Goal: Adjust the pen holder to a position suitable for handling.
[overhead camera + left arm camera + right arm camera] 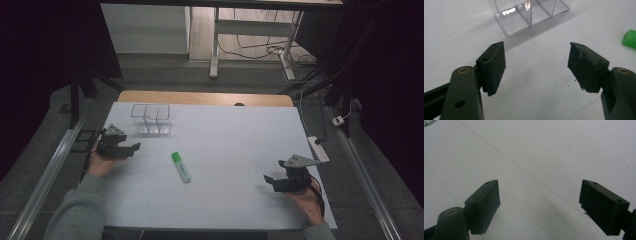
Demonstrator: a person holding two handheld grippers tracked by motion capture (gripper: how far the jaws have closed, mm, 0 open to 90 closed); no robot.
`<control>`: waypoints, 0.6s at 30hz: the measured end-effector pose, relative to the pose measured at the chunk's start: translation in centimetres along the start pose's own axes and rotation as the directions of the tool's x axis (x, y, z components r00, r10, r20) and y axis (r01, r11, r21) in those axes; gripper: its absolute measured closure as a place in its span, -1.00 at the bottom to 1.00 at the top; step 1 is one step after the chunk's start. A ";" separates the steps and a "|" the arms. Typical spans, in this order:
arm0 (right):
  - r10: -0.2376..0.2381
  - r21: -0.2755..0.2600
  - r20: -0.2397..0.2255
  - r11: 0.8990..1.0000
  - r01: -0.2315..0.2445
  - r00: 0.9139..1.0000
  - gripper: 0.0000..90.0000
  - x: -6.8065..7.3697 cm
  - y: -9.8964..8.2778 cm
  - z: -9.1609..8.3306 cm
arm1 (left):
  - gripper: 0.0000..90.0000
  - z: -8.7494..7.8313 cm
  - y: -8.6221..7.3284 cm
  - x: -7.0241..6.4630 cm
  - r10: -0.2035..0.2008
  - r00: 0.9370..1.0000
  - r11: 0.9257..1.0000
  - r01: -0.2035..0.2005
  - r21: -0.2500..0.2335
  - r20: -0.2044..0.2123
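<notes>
Left gripper (131,148): sitting near the left edge of the table (235,130), jaws spread wide and gripping nothing, pointing toward the middle.
Left gripper view: bare white surface is lying between the two pads (495,67); the clear box is standing just ahead of them.
Right gripper (270,181): resting near the right edge toward the front corner, jaws released and empty, only white tabletop showing between them.
Highlighter (181,167): a green-capped pen is lying flat near the table's middle, between the two grippers, touching neither.
Clear organiser (152,119): a see-through divided box is standing toward the back left corner; it is probably empty, though the dim light is making that hard to confirm.
</notes>
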State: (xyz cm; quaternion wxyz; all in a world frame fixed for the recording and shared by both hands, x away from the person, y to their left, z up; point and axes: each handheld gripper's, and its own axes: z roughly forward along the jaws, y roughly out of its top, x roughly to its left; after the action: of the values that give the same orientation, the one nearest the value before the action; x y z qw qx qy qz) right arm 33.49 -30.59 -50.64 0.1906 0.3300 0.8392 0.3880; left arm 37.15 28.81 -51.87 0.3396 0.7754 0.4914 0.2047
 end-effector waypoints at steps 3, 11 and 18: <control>-0.002 0.002 0.003 1.000 0.002 1.000 -0.64 0.0 0.0 0.0 | -0.29 0.1 0.3 0.3 -0.004 1.000 1.000 0.004 -0.007 -0.010; -0.004 0.010 0.004 1.000 0.004 1.000 -0.64 0.0 0.0 0.1 | -0.21 0.5 0.9 1.0 -0.011 0.999 1.000 0.011 -0.005 -0.039; -0.007 0.012 0.004 1.000 0.007 1.000 -0.64 0.1 -0.1 0.2 | -0.01 1.2 0.9 2.0 -0.037 0.998 0.999 0.037 -0.002 -0.058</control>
State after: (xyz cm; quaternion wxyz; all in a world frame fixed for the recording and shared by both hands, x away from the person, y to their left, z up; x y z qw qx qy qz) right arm 33.52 -30.47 -50.81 0.1916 0.3291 0.8422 0.3818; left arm 39.33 30.00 -52.06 0.3294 0.7596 0.5153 0.2212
